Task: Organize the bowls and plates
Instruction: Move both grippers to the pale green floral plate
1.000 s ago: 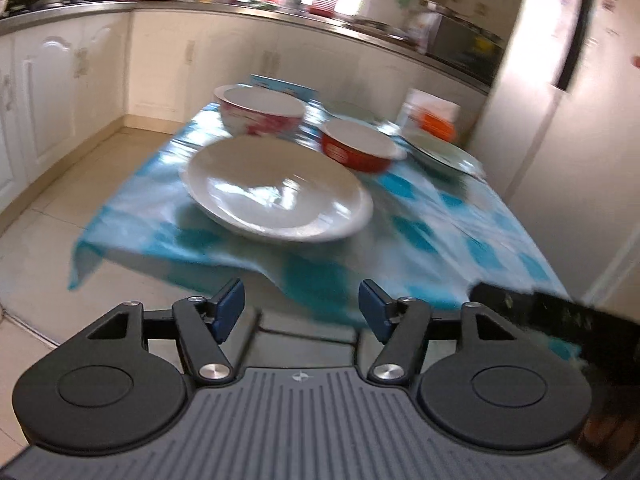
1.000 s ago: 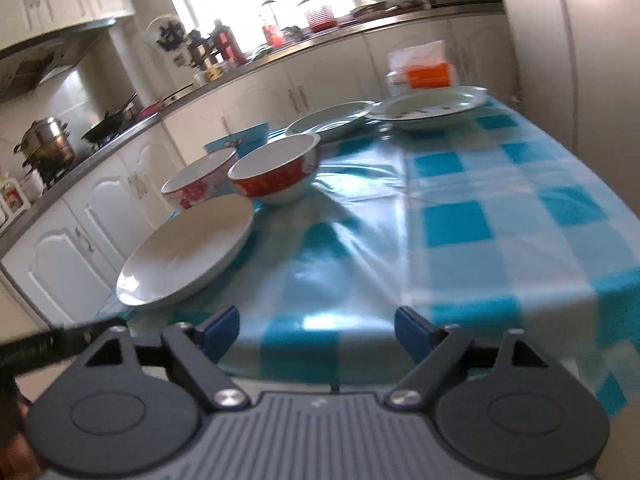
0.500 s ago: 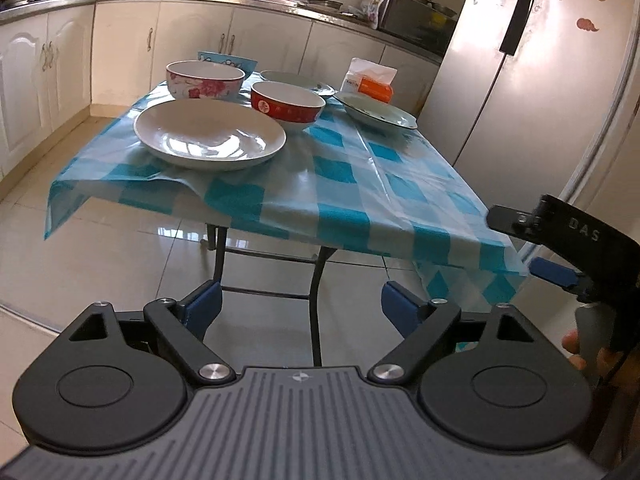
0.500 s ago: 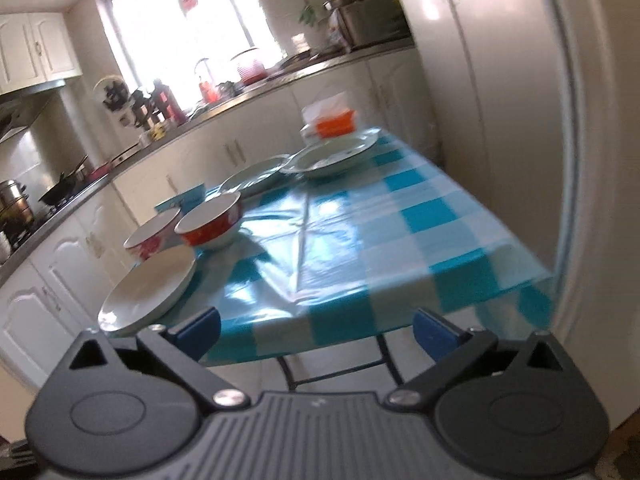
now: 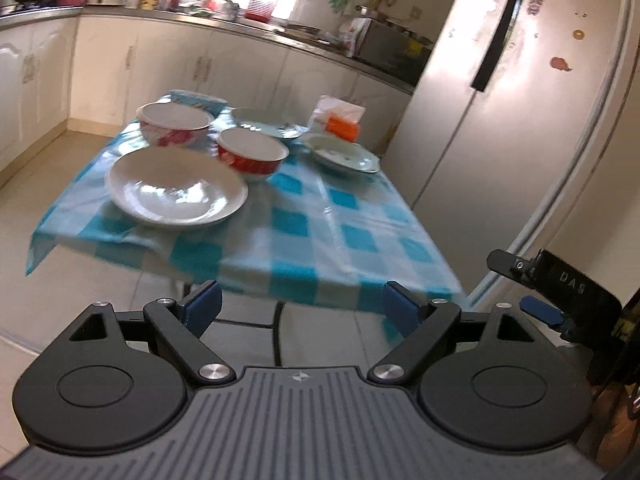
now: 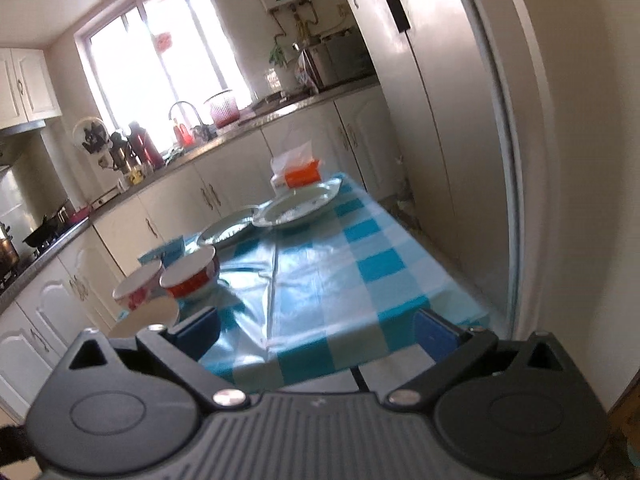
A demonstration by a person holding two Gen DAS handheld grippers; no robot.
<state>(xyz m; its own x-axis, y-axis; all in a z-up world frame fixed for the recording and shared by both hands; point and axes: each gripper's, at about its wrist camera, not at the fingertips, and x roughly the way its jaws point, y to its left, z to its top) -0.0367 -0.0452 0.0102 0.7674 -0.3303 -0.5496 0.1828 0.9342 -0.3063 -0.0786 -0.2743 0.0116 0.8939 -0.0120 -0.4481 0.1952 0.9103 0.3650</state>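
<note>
A table with a blue-and-white checked cloth (image 5: 312,240) (image 6: 328,288) carries the dishes. A large white plate (image 5: 176,190) (image 6: 148,314) lies at its near left corner. Behind it stand a white bowl with pink flowers (image 5: 174,124) (image 6: 138,288) and a red bowl (image 5: 252,154) (image 6: 190,276). Two pale patterned plates (image 5: 264,122) (image 5: 340,154) (image 6: 228,230) (image 6: 296,206) lie farther back. My left gripper (image 5: 302,308) hangs open and empty short of the table's near edge. My right gripper (image 6: 316,330) is open and empty too, also back from the table.
An orange-and-white tissue pack (image 5: 340,118) (image 6: 298,168) and a blue box (image 5: 198,98) sit at the table's far end. A tall fridge (image 5: 500,100) stands right of the table. White cabinets and a cluttered counter (image 6: 224,136) run behind. The right gripper's body (image 5: 560,288) shows in the left view.
Both grippers have drawn back and up from the table, so the dishes look smaller and the table's legs and floor show. Both jaws have spread wider. The right view has tilted upward.
</note>
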